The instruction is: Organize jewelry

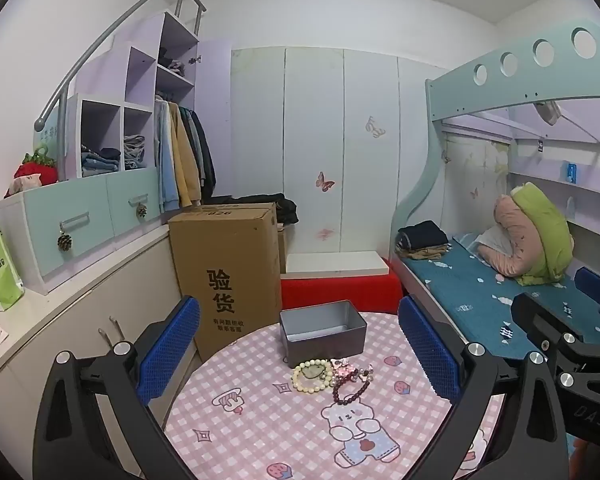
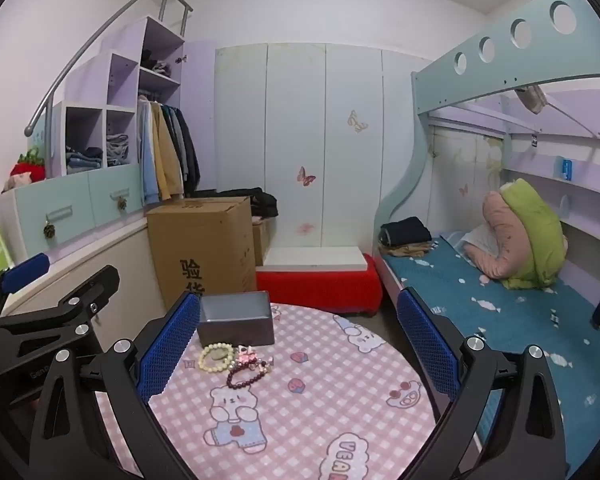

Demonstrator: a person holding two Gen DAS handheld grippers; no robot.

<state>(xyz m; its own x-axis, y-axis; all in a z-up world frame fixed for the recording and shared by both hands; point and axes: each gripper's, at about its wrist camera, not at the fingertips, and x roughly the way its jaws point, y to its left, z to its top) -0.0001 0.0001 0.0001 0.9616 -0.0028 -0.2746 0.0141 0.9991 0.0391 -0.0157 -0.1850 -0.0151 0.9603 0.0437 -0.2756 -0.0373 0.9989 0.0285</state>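
A small pile of jewelry lies on the round table (image 1: 260, 432) with a pink checked cloth: a cream bead bracelet (image 1: 312, 376), a dark red bead bracelet (image 1: 350, 392) and a pink bow piece (image 1: 346, 369). Just behind it stands an open grey tin box (image 1: 324, 332), empty inside. My left gripper (image 1: 300, 352) is open above the near table, jewelry between its blue fingers. My right gripper (image 2: 300, 344) is open and empty; the cream bracelet (image 2: 217, 357), red bracelet (image 2: 246, 374) and tin (image 2: 236, 324) lie toward its left finger.
A tall cardboard box (image 1: 228, 272) stands left of the table beside a low cabinet (image 1: 80, 320). A red bench (image 1: 340, 292) sits behind the table. A bunk bed with a blue sheet (image 1: 480, 288) is on the right. The wardrobe (image 1: 312, 152) fills the back wall.
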